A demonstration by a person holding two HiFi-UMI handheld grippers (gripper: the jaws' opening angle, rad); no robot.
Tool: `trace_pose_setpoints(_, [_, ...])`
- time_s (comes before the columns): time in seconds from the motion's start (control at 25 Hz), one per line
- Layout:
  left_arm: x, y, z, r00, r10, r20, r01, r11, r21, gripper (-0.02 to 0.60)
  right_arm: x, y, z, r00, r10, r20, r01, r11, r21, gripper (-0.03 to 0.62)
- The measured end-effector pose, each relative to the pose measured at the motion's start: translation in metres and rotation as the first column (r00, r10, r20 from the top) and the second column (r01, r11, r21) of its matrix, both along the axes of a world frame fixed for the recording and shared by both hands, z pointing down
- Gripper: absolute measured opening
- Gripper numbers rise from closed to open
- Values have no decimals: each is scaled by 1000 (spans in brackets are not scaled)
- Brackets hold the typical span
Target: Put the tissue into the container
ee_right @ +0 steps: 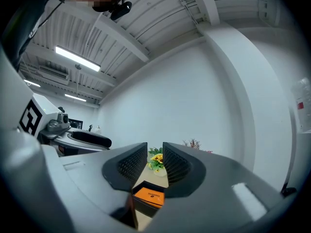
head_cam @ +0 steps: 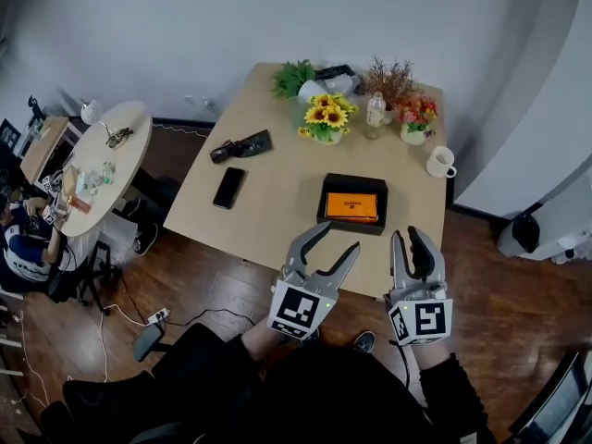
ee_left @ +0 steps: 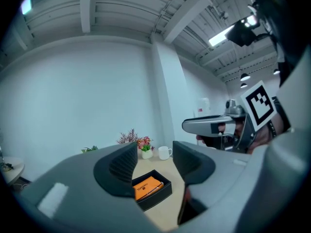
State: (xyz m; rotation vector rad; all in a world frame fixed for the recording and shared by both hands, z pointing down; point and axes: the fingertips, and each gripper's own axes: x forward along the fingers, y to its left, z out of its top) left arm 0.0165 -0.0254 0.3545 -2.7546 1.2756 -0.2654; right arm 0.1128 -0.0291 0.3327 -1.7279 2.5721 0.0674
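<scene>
On the wooden table [head_cam: 277, 202] stands a black rectangular container [head_cam: 351, 180], and an orange flat pack [head_cam: 351, 206] lies inside it. Both grippers hover at the table's near edge, just short of the container and apart from it. My left gripper [head_cam: 339, 237] is open wide with nothing between its jaws. The right gripper [head_cam: 407, 234] stands beside it with only a narrow gap between its jaws, also empty. The left gripper view looks past the left gripper [ee_left: 154, 161] at the container [ee_left: 158, 195] and the pack [ee_left: 147, 187]. The right gripper view shows the right gripper [ee_right: 155, 161] with the pack [ee_right: 148, 195] below it.
A sunflower pot [head_cam: 328, 118], a clear bottle [head_cam: 375, 109], a pink flower pot [head_cam: 416, 118] and a white mug [head_cam: 440, 162] stand behind the container. A phone [head_cam: 228, 187] and a black device [head_cam: 242, 145] lie to the left. A round side table [head_cam: 102, 160] stands further left.
</scene>
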Motion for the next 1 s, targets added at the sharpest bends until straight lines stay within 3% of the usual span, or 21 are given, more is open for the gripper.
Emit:
trace_pose_setpoints(0.32, [-6,-1,9,998,-60,-27,59,997,-43,212,-1,4,5,1000,-1,-12,1,1000,-7,87])
trace_pose_setpoints(1.0, [-11,2,25,998,-58,-11,57,995,-85,212,-11,11,12,998,-29,-48,28,999,-18,87])
